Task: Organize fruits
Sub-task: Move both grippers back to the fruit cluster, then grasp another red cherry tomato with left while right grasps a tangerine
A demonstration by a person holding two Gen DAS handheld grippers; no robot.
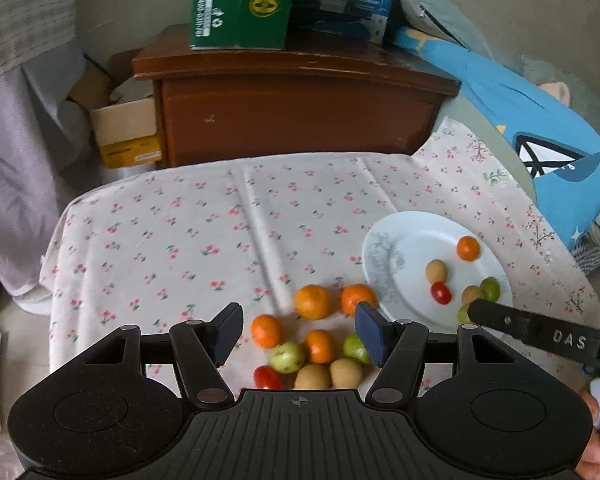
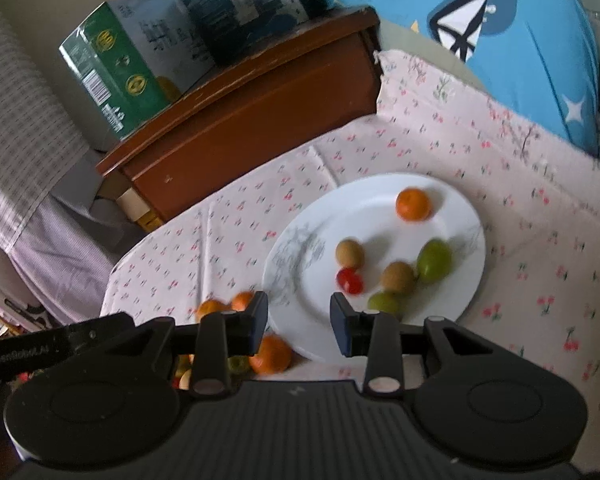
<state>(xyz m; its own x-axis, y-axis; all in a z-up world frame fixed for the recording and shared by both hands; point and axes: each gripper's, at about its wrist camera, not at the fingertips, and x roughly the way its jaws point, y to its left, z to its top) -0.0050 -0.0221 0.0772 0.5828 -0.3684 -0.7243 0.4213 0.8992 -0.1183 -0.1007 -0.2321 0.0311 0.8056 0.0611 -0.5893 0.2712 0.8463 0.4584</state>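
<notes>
Nearest the left tongs [image 1: 298, 334], whose jaws stand apart with nothing clamped, lies a loose heap on the cherry-print cloth [image 1: 188, 240]: four round oranges [image 1: 313, 301], two green fruits [image 1: 286, 357], two tan egg-shaped ones [image 1: 313, 376] and one glossy red tomato [image 1: 266, 377]. Most of the heap sits between or just ahead of the pads.

The right tongs [image 2: 299, 322] hang over the near rim of the smooth white plate [image 2: 300, 264], jaws parted with a narrow gap, gripping nothing. Ahead of them the plate carries six pieces: one orange [image 2: 413, 204], two tan fruits [image 2: 349, 253], two green ones [image 2: 434, 261] and one red tomato [image 2: 350, 281], with bare china left on its far side.

Beyond the left tongs the cloth runs flat and open to its far edge, where a brown wooden cabinet [image 1: 296, 120] stands. A blue cushion [image 2: 520, 40] borders the cloth beyond the plate.
</notes>
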